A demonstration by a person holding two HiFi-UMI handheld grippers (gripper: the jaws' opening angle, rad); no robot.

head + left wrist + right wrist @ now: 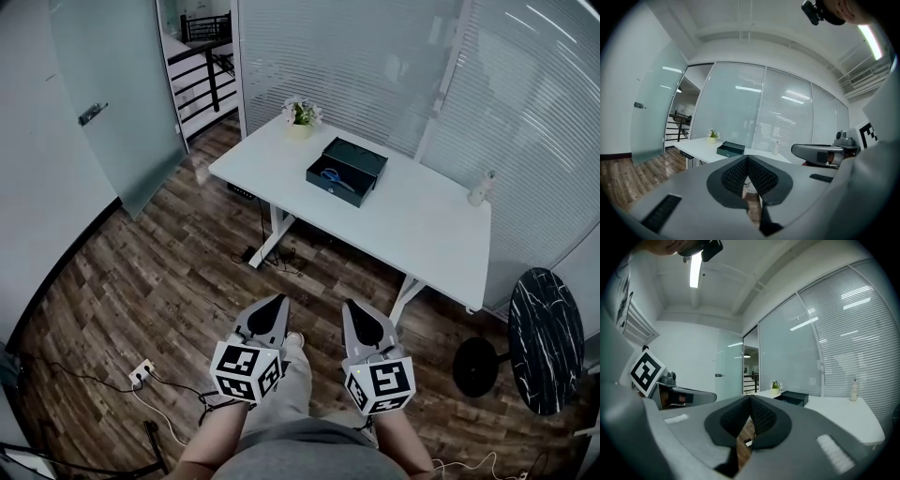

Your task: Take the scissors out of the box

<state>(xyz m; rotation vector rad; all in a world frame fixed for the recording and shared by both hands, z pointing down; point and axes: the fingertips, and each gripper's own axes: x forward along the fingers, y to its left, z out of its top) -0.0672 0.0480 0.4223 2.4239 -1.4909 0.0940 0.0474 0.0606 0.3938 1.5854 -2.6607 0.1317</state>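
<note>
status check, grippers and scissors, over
Left gripper and right gripper both shut, empty, well short of the table. Scissors lie in the open box. Plant and bottle stand apart from it.

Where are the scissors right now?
In the head view, the blue scissors lie inside the open dark box on the white table, left of its middle, near the little potted plant at the far-left corner.

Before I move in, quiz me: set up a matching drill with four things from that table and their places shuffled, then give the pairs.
Things: 1 scissors; 2 plant; 3 bottle; 4 box.
Places: A by the table's right edge; B inside the box; C mid-table; D the table's far left corner.
Pairs: 1-B; 2-D; 3-A; 4-C.
</note>
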